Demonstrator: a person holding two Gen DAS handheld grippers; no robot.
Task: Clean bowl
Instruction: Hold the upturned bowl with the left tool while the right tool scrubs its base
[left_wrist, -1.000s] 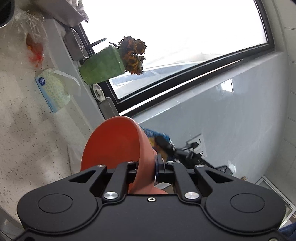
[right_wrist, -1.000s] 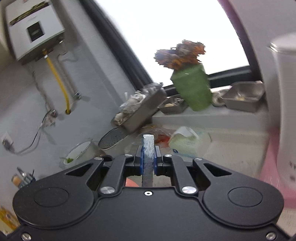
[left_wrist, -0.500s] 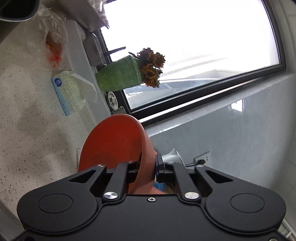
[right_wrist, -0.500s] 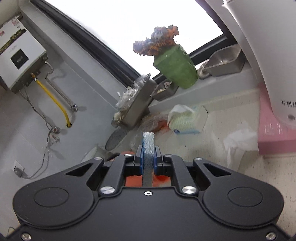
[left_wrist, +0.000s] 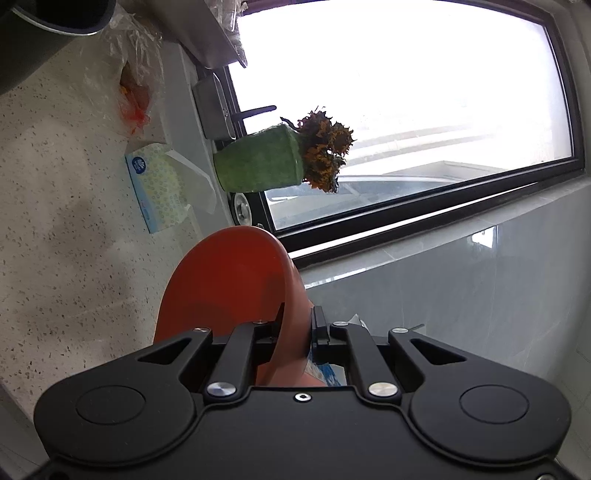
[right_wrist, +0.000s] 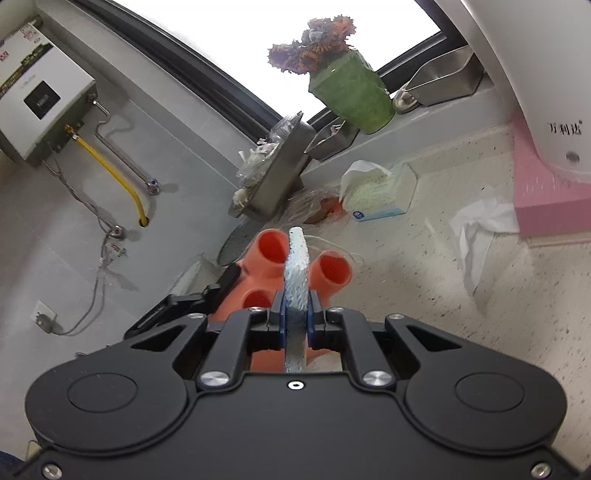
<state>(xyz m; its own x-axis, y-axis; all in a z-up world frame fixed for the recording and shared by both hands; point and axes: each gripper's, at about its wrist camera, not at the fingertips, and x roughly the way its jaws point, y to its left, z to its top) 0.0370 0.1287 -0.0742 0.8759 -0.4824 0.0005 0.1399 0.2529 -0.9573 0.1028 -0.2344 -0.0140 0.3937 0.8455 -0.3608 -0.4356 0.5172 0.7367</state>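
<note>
Left gripper (left_wrist: 295, 325): jaws nearly closed, clamped on the rim of the orange bowl (left_wrist: 221, 288). The bowl is held on edge; its rim passes between the pads and its hollow faces left in the left wrist view, with the worktop (left_wrist: 55, 240) behind it.

Right gripper (right_wrist: 295, 314): jaws narrow, clamped on a thin grey-blue sponge (right_wrist: 297, 266), which stands edge-on and projects past the fingertips. Just beyond the sponge, the underside of the bowl (right_wrist: 269, 245) is seen in the right wrist view, with three round hollow feet showing; the sponge edge lies across the gap between two of them. Whether the sponge touches the bowl cannot be told. The left gripper (right_wrist: 221, 284) is seen at the bowl's left side.

Further out on the worktop: a tissue box (right_wrist: 376, 192), a crumpled tissue (right_wrist: 480, 225), a pink block (right_wrist: 546, 184) carrying a white appliance (right_wrist: 535, 74). On the sill: a green pot (right_wrist: 351, 96) of dried flowers and steel trays (right_wrist: 443, 77). A water heater (right_wrist: 37, 103) is mounted on the wall.

Writing: Chinese characters are printed on the white appliance, three in number, not read with certainty. A round blue logo is seen on the tissue box, illegible. Labels on the heater are too small to read.
</note>
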